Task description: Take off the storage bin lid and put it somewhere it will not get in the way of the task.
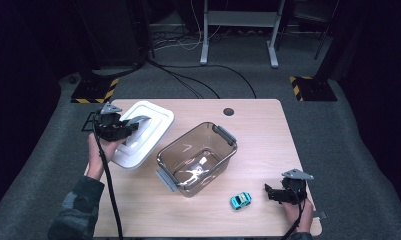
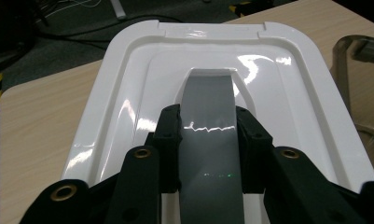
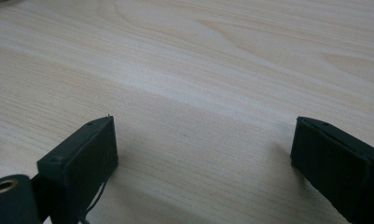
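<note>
- High view: forearms enter nearest the camera. Left gripper (image 1: 119,126) is clamped on the grey handle (image 1: 138,121) of the white lid (image 1: 149,131), at the table's (image 1: 258,130) left side, just beside the clear bin (image 1: 198,157). Lid's long axis runs diagonally, from the near-left edge of the table toward the far right; near end overhangs the table edge. Lid seems tilted, though whether it rests on the table I cannot tell.
- High view, right: right gripper (image 1: 269,192) sits low near the table's front right corner, jaws apart, nothing between them; blue toy car (image 1: 241,200) lies just left of it, not touching.
- Left gripper view: black fingers (image 2: 168,135) pinch the handle's (image 2: 208,140) two sides; lid (image 2: 128,93) stretches lengthwise away from the jaws. Risk, as I judge it: glossy handle, grip near one end only, so the lid could pivot or slip, or knock the bin (image 2: 362,84) at right.
- Right gripper view: fingers (image 3: 84,156) wide apart over bare tabletop (image 3: 198,70). Risk: a sweep could nudge the car away.
</note>
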### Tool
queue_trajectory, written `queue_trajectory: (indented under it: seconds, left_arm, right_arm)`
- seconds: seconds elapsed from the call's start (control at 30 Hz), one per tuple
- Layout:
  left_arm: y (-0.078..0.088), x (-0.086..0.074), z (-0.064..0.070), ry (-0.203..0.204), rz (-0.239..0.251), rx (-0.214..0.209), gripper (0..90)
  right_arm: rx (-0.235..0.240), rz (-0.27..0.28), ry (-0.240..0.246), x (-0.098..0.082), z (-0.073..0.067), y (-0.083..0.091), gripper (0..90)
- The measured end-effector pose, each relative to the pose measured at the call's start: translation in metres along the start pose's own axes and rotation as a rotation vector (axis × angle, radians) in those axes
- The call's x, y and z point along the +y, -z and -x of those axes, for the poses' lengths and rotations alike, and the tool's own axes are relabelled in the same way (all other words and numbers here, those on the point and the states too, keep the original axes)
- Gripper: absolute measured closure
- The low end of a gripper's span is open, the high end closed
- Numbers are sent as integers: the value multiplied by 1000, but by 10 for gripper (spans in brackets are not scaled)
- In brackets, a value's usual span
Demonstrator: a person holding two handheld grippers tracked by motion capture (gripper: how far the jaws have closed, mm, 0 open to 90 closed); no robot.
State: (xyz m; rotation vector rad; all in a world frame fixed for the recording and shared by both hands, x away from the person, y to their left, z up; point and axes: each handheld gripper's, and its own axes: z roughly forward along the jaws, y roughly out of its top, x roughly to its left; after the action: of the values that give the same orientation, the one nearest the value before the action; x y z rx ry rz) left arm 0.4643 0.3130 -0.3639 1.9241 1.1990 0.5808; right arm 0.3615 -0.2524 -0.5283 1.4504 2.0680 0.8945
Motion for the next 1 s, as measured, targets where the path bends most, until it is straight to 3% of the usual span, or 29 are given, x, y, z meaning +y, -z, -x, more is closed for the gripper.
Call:
queue_trajectory:
  seconds: [0.23, 0.43, 0.83, 1.0]
  left_arm:
    - [-12, -17, -12, 24, -38, 45, 668]
    - [-18, -30, -17, 44, -41, 76, 669]
    - [-39, -62, -36, 132, -62, 123, 671]
    - [-48, -78, -44, 171, -96, 173, 670]
  right_arm:
    - [0, 0, 0, 0, 0, 0, 65]
    - [1, 1, 1, 0, 0, 0, 67]
    - [1, 1, 0, 0, 0, 0, 69]
    - [0, 2, 1, 0, 0, 0, 69]
